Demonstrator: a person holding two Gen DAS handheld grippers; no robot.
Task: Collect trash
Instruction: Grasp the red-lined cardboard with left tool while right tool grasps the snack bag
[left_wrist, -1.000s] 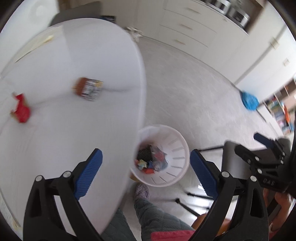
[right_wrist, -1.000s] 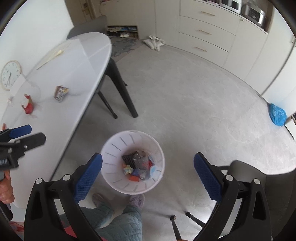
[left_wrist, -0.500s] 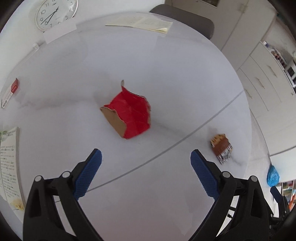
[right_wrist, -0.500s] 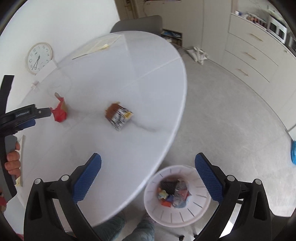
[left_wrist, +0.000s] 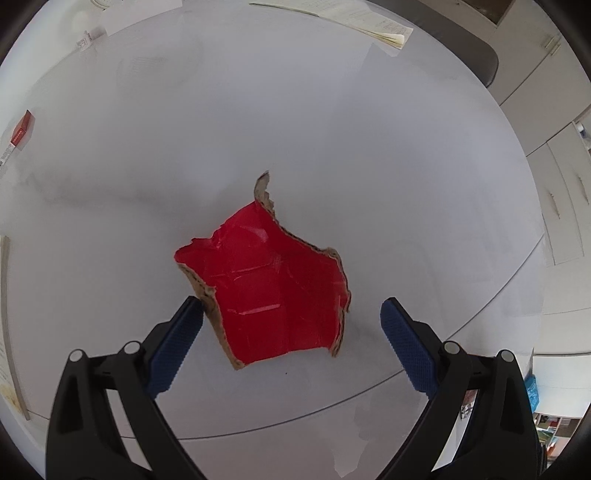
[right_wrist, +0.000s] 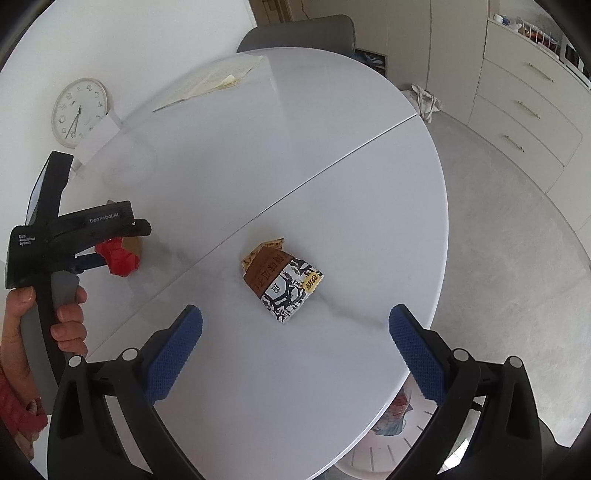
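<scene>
A torn piece of red cardboard (left_wrist: 273, 291) lies on the white round table (left_wrist: 332, 140). My left gripper (left_wrist: 291, 336) is open and straddles its near edge, with the left pad close to the torn brown rim. In the right wrist view the same red cardboard (right_wrist: 120, 256) sits at the left gripper's fingertips. A crumpled brown and white snack wrapper (right_wrist: 282, 282) lies mid-table, just ahead of my open right gripper (right_wrist: 295, 343), which holds nothing. The white trash basket (right_wrist: 391, 439) stands on the floor beyond the table's near right edge, partly hidden.
Papers (right_wrist: 207, 83) lie at the table's far side, by a grey chair (right_wrist: 295, 31). A wall clock (right_wrist: 79, 110) leans at the back left. A small red box (left_wrist: 22, 129) and papers (left_wrist: 7, 325) sit at the left. Cabinets (right_wrist: 528, 92) line the right wall.
Both grippers swung from over the trash basket to the table. The left one closed in on the red cardboard; the right one came down toward the snack wrapper.
</scene>
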